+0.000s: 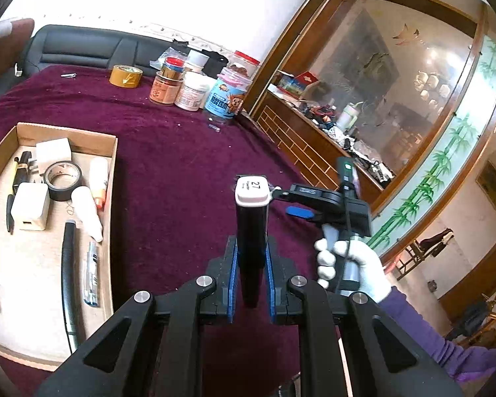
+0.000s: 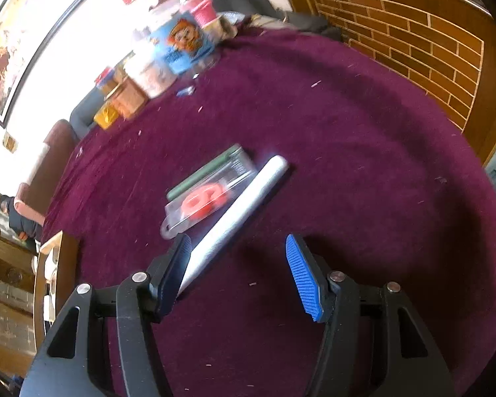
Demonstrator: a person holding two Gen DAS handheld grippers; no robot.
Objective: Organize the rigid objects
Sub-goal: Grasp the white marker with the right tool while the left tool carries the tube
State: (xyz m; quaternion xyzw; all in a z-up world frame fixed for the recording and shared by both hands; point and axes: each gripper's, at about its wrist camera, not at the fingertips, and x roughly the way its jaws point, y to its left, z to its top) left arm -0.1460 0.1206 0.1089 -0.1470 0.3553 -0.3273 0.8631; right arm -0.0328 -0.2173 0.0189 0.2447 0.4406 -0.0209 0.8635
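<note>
My left gripper point(image 1: 251, 258) is shut on a black marker with a white cap marked 27 point(image 1: 251, 218), held above the purple tablecloth. A cardboard box point(image 1: 112, 178) at the left holds chargers, black tape point(image 1: 63, 180), pens and white tubes. My right gripper point(image 2: 238, 264) is open above the cloth; it also shows in the left wrist view point(image 1: 301, 198), to the right of the marker's cap. Just ahead of it lie a white tube point(image 2: 238, 211) and a clear pack with an orange part and a green pen point(image 2: 208, 188). The tube's near end is beside the left finger.
Jars and cans point(image 1: 195, 82) and a yellow tape roll point(image 1: 125, 75) stand at the table's far edge. A wooden cabinet with a brick-pattern front point(image 1: 301, 145) borders the table on the right. A black sofa point(image 1: 82, 46) is behind.
</note>
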